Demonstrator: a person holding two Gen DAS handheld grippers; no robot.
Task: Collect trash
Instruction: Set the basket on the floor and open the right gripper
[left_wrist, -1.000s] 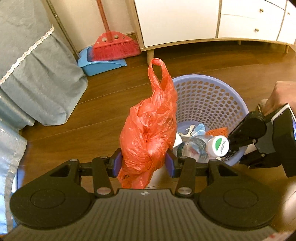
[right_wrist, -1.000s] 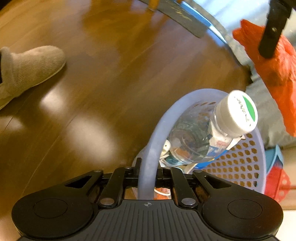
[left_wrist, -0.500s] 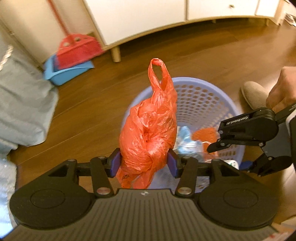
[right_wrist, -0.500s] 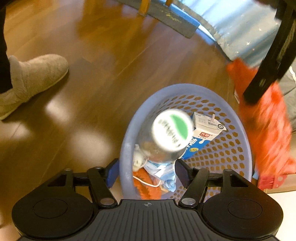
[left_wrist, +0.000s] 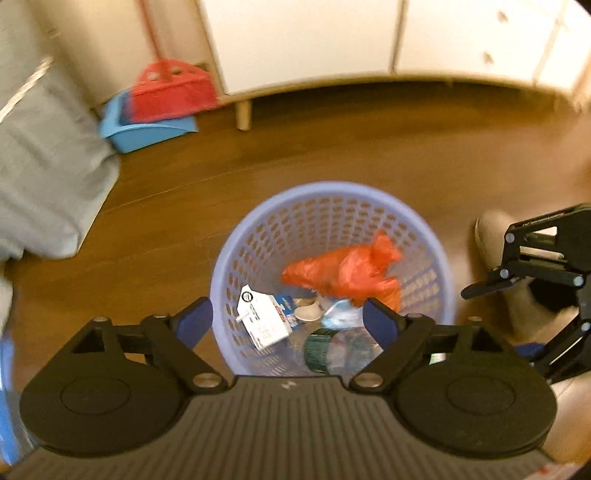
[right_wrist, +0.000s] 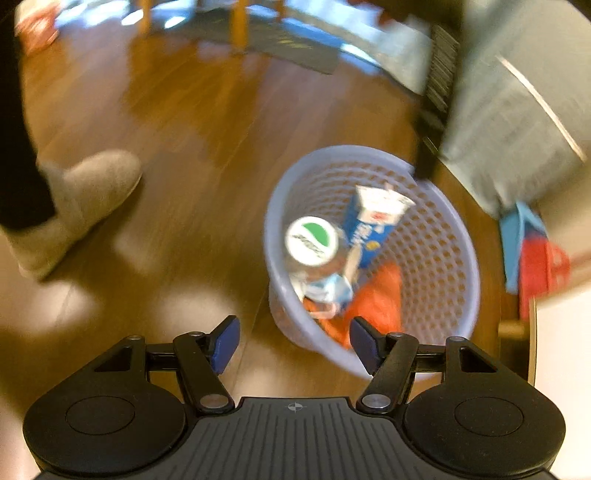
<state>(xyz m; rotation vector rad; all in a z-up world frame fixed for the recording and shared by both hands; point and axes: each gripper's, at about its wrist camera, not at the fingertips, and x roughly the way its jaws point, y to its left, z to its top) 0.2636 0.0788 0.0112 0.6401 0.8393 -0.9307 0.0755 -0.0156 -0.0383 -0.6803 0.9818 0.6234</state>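
Observation:
A lilac perforated basket (left_wrist: 280, 218) (right_wrist: 458, 258) stands on the wooden floor. Inside it lie an orange plastic bag (left_wrist: 347, 273) (right_wrist: 380, 299), a blue-and-white milk carton (left_wrist: 264, 321) (right_wrist: 373, 225) and a clear plastic bottle (left_wrist: 332, 350) whose green-and-white cap (right_wrist: 312, 242) faces up. My left gripper (left_wrist: 288, 323) hangs open above the basket's near rim, nothing between its fingers. My right gripper (right_wrist: 293, 343) is open too, empty, above the basket's near-left edge; in the left wrist view it shows at the right (left_wrist: 517, 280).
A red broom in a blue dustpan (left_wrist: 155, 110) leans by a white cabinet (left_wrist: 314, 40) at the back. Grey bedding (left_wrist: 40, 177) (right_wrist: 517, 110) hangs at one side. A person's slippered foot (right_wrist: 74, 206) (left_wrist: 491, 236) stands beside the basket.
My left gripper opened and the orange bag dropped into the basket. My right gripper let go of the basket's rim and the bottle, then drew back and up.

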